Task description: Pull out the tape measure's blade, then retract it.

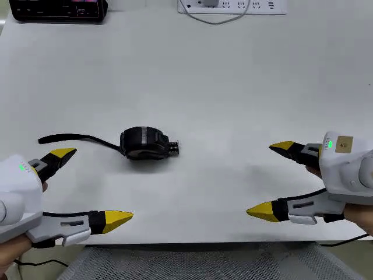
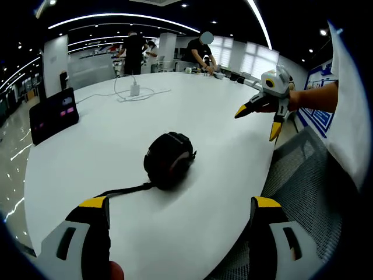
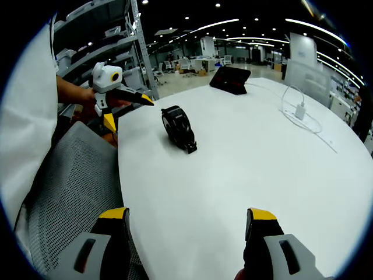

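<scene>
Tape measure [image 1: 145, 143] lies between left gripper [image 1: 102, 184] and right gripper [image 1: 259, 178], touching neither.

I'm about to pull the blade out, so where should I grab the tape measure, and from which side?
Probably clamp the tape measure's case with the left gripper, coming from the strap side: the case is compact and rounded. The blade tip juts toward the right gripper, leaving that end free for pulling.

Can make out no text: glowing marks on the tablet [image 1: 58, 9], the tan sticker [image 1: 344, 144] on the right gripper [image 1: 259, 178] and the blue poster [image 2: 317, 73] all too blurred to read.
</scene>
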Tool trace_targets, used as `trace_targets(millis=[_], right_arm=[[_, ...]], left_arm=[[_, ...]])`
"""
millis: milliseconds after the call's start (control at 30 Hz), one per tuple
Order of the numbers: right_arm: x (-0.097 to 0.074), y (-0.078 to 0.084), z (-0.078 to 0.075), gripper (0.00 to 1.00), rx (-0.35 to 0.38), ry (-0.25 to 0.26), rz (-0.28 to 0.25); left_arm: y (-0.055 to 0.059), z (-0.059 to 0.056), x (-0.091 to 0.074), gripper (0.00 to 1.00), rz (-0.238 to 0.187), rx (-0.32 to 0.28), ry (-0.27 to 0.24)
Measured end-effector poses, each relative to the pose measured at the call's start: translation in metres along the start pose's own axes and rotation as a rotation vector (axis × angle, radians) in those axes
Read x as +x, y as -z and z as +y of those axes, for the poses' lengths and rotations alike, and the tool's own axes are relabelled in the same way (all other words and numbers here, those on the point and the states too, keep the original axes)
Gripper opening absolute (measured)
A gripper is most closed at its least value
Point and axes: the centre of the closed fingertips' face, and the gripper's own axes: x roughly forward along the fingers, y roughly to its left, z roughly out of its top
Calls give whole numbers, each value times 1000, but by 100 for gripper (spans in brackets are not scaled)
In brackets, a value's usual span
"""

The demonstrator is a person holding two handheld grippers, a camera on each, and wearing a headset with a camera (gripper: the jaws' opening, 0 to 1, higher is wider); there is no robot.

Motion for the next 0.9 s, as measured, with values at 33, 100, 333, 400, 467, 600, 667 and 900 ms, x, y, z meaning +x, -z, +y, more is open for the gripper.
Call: trace_targets(millis=[33,100,333,400,467,600,667,900], right_arm=[[0,0,0,80,-1,1,-1],[0,1,-1,79,-5,5,-1],[2,0,-2,80,-15,3,-1],[3,0,-1,80,-16,-3,1],[4,0,-1,80,-20,-6,4],[4,-2,0,80,-23,-6,4],[4,-3,0,80,-27,-6,4],[6,-9,-4,80,-38,-6,1]], left_arm=[[0,0,0,99,1,-4,0],[1,0,-1,99,-5,-7,1],[3,1,-2,99,5,-16,-7],[2,1,-2,99,0,-16,-9],[3,0,-2,99,-1,-17,-9],[4,0,-2,99,0,-16,-11],[3,0,-2,99,-2,-19,-10],[-2,2,2,98,-8,-2,-4]])
